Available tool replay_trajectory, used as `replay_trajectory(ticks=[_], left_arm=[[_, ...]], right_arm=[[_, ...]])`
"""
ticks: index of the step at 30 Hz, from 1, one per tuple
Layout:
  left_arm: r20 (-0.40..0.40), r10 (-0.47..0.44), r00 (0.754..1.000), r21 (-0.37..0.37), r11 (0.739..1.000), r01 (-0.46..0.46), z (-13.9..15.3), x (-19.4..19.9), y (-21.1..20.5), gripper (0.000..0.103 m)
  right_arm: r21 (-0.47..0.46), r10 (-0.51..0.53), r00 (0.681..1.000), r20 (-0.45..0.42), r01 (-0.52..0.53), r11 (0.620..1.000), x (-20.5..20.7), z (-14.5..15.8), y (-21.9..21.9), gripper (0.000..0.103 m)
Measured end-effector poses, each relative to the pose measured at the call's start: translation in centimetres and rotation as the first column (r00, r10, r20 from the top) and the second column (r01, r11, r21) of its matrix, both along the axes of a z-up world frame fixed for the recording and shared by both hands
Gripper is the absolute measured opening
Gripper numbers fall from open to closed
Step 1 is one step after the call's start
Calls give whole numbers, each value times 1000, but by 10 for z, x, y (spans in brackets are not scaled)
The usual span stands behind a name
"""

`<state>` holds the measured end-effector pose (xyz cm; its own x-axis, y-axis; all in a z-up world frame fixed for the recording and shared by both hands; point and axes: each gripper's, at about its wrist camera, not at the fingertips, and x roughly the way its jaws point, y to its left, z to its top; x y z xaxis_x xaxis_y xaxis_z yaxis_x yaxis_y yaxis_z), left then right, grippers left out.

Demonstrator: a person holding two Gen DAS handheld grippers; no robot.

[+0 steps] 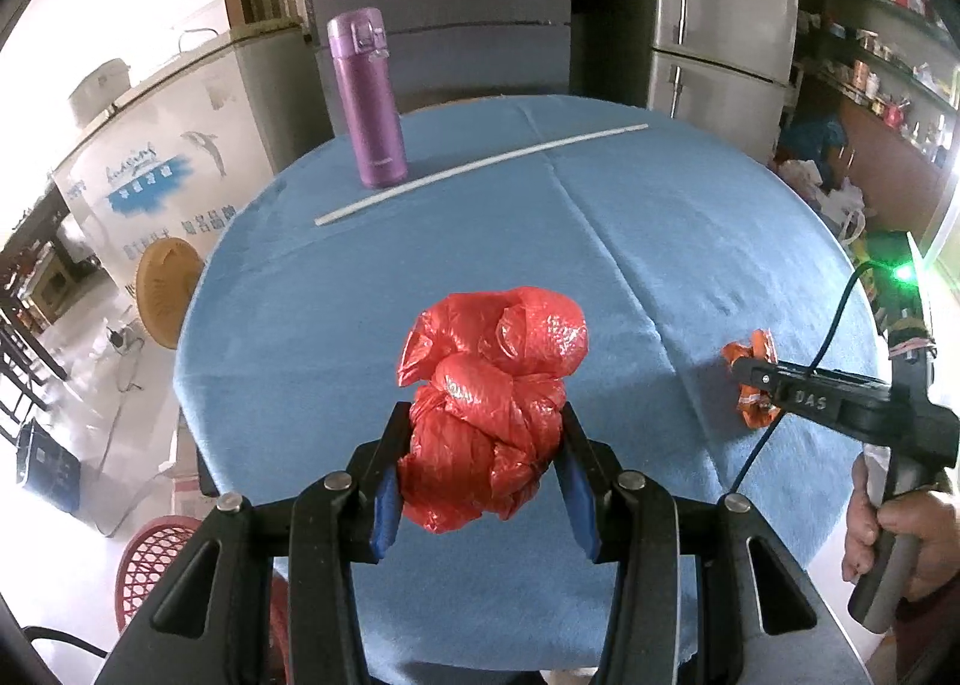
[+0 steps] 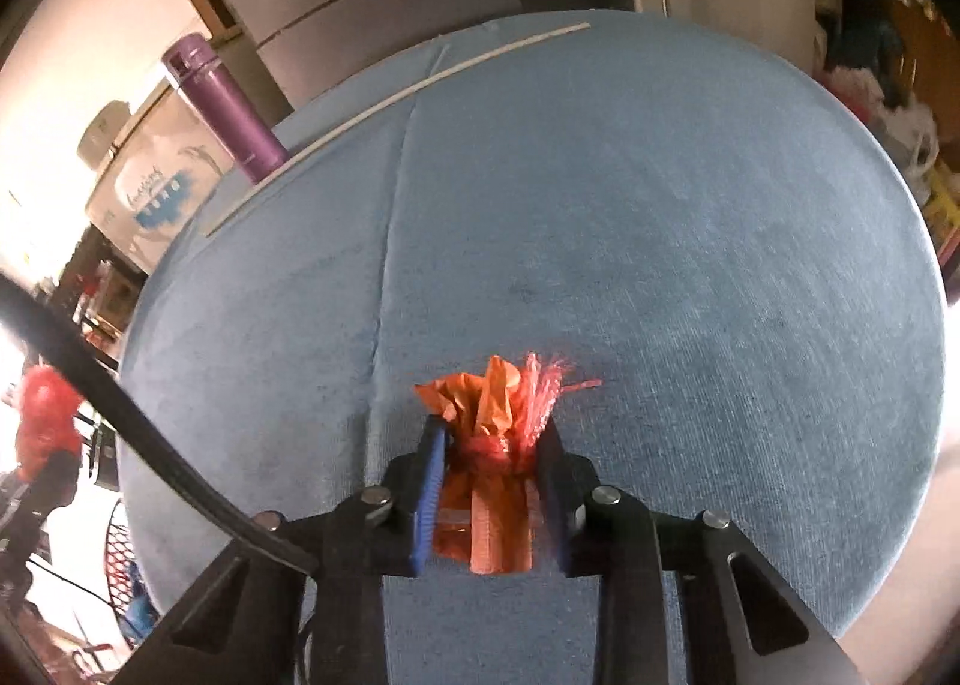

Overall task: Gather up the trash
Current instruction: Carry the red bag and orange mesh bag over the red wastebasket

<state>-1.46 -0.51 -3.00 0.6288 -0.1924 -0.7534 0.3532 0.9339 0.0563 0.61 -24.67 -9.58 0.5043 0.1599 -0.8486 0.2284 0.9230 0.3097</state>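
Note:
A crumpled red plastic bag bulges out between the blue pads of my left gripper, which is shut on it above the blue tablecloth. My right gripper is shut on a small orange wrapper with a frayed red end, just over the cloth. From the left wrist view the right gripper comes in from the right, its tips closed around the same orange wrapper, with a hand on its handle. The red bag shows blurred at the left edge of the right wrist view.
A purple flask stands at the table's far left. A long white stick lies across the far side beside it. A red mesh basket sits on the floor below the table's near left edge. A refrigerator stands behind.

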Motion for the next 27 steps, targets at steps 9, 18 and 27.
replay_trajectory(ticks=[9, 18, 27], left_arm=[[65, 31, 997, -11, 999, -30, 19, -19, 20, 47], [122, 78, 989, -26, 997, -75, 39, -41, 51, 47], [169, 143, 975, -23, 990, -141, 50, -60, 85, 47]], right_arm=[[37, 19, 996, 82, -22, 999, -20, 28, 14, 30], [88, 70, 988, 139, -83, 993, -36, 60, 41, 30], [96, 152, 968, 198, -174, 980, -40, 89, 91, 30]])
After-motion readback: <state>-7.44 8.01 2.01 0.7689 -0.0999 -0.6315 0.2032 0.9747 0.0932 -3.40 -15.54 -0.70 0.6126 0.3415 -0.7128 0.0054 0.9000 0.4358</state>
